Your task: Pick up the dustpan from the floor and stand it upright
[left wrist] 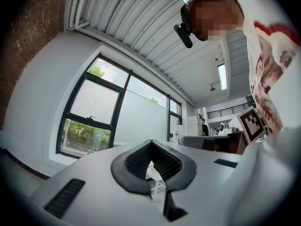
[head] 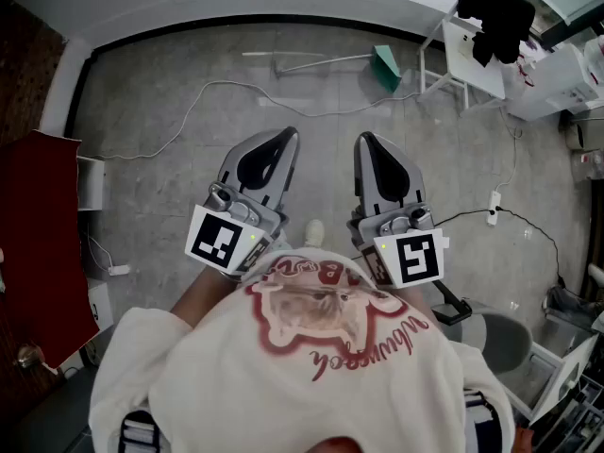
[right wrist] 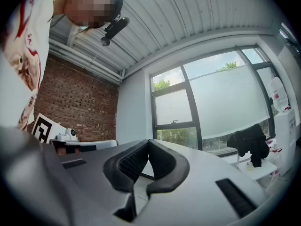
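Note:
The green dustpan (head: pixel 385 65) lies on the grey floor at the far side of the head view, its long pale handle (head: pixel 316 62) stretching to the left. Both grippers are held close to my body, well short of the dustpan and high above the floor. My left gripper (head: pixel 279 142) is shut with nothing between its black pads (left wrist: pixel 136 161). My right gripper (head: pixel 370 145) is also shut and empty, its pads (right wrist: pixel 134 160) meeting at the tip. Both gripper views look out roughly level at windows and ceiling, and the dustpan is not in them.
A white cable (head: pixel 212 91) snakes over the floor between me and the dustpan. A white table (head: pixel 472 50) with dark cloth stands right of the dustpan. A red panel (head: pixel 38 243) is at the left. A power strip (head: pixel 493 206) and grey bin (head: pixel 502 340) are at the right.

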`<state>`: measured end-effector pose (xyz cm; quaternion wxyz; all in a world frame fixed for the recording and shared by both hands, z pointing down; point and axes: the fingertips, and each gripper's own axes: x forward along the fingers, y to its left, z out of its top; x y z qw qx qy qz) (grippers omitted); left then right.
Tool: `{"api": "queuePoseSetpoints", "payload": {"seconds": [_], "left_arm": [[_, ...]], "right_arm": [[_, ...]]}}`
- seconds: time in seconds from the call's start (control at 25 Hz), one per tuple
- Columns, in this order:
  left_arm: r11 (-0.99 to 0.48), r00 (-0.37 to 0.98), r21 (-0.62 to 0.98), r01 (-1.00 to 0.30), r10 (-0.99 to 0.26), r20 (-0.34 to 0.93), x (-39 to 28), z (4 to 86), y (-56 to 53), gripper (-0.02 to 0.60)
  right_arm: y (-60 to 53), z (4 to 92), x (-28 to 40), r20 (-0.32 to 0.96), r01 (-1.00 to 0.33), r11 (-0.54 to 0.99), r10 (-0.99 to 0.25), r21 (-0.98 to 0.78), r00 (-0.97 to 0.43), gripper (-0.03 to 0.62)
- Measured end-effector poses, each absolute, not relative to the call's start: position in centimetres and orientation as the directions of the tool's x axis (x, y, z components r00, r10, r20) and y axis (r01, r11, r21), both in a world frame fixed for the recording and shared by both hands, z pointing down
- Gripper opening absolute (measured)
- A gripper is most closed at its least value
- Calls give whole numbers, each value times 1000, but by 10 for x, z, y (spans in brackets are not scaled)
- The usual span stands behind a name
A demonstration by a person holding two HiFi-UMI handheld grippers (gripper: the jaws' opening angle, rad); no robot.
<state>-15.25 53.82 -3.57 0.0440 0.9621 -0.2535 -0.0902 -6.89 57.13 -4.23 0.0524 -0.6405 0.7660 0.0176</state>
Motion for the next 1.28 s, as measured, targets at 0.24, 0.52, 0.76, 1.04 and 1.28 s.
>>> {"api": "queuePoseSetpoints", "payload": {"seconds": [0.24, 0.52, 0.76, 1.04, 1.28], "left_arm": [[-873, 859, 110, -475, -488, -158, -155, -38, 538, 18], [-876, 860, 117, -468, -482, -168, -159, -45, 539, 18], [-872, 859, 121, -473, -488, -157, -159, -41, 540, 18], [-870, 854, 123, -477, -492, -171, -159, -39, 541, 18], [-875, 861, 105, -472, -484, -159, -137, -37, 546, 18]], "right_arm": [[569, -46, -73, -108, -982, 188, -977, -33, -184, 25], [566, -56, -82, -121, -981, 182, -977, -61, -174, 25], [571, -48, -76, -128, -980, 189, -975, -59, -180, 25], [570, -49, -77, -125, -978, 181, -978, -103, -167, 25], [578, -39, -54, -98, -980, 180, -980, -90, -171, 25]]}}
